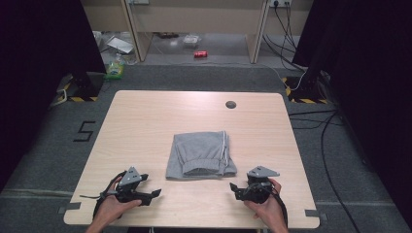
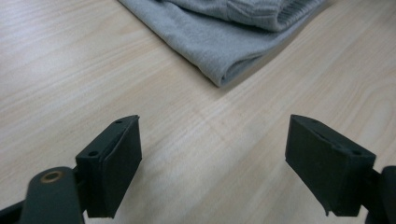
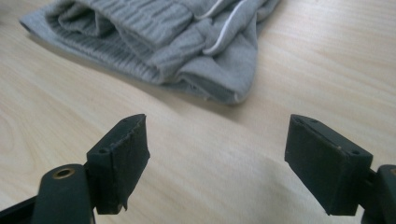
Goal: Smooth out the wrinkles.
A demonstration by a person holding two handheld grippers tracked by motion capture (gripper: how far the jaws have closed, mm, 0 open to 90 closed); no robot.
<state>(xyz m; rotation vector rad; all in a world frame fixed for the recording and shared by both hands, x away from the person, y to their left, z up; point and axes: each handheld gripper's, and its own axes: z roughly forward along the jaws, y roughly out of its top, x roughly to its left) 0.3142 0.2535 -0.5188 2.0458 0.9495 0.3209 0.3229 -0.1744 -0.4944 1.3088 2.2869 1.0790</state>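
A folded grey garment [image 1: 201, 155] with a ribbed cuff and a white cord lies flat near the middle of the light wooden table [image 1: 145, 121]. My left gripper [image 1: 153, 196] rests low over the table's near left, short of the garment's near left corner, jaws open and empty. My right gripper [image 1: 234, 189] sits at the near right, just off the near right corner, also open and empty. In the left gripper view the jaws of the left gripper [image 2: 214, 135] stand wide with the garment [image 2: 224, 37] ahead. In the right gripper view the right gripper [image 3: 217, 135] faces the garment's [image 3: 163, 37] folded edge.
A small dark round cap [image 1: 231, 104] sits in the tabletop at the far right. Beyond the table, on the floor, lie a red can [image 1: 200, 54], a green packet [image 1: 115, 70] and cables [image 1: 320, 121]. Bare wood surrounds the garment on all sides.
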